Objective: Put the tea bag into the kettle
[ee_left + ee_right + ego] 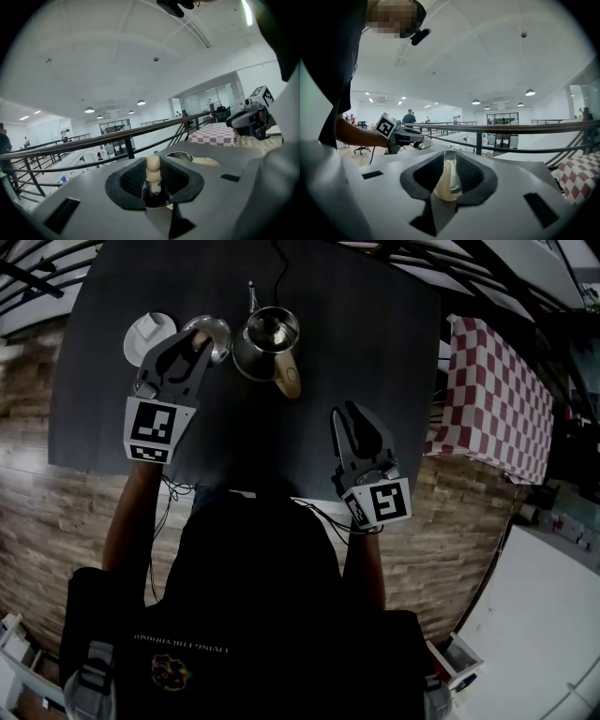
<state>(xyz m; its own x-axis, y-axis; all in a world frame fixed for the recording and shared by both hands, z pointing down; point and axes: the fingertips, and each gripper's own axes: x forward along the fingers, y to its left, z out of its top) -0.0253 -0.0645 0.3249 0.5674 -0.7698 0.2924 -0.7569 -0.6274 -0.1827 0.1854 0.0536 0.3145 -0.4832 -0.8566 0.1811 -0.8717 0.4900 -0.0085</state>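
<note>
**Left tongs hold the kettle lid, right tongs wait open**

The kettle (267,334) stands on the dark table (375,352), near the middle of the far edge. Its top is open. Its pale handle (289,381) points toward the person.

The left tongs (202,341) are up over the table, just to the left of the kettle. They are squeezed onto the kettle lid (214,334). In the left gripper view the two pads press on the lid's little round knob (153,165), one on each side, and the shiny lid hangs under it. The right gripper view shows this from the side, with the lid (417,143) held at the tip of the left tongs (401,133).

The right tongs (347,416) are nearer the front edge, to the right of the kettle handle. Their jaws are a little way apart and hold nothing. In the right gripper view the handle (447,185) shows in the gap between the pads, but from above the tongs are near the handle and not touching it.

A white round dish (148,334) lies near the far left corner. The tea bag is too small to make out. A red and white checked cloth (497,399) lies past the table's right edge.
</note>
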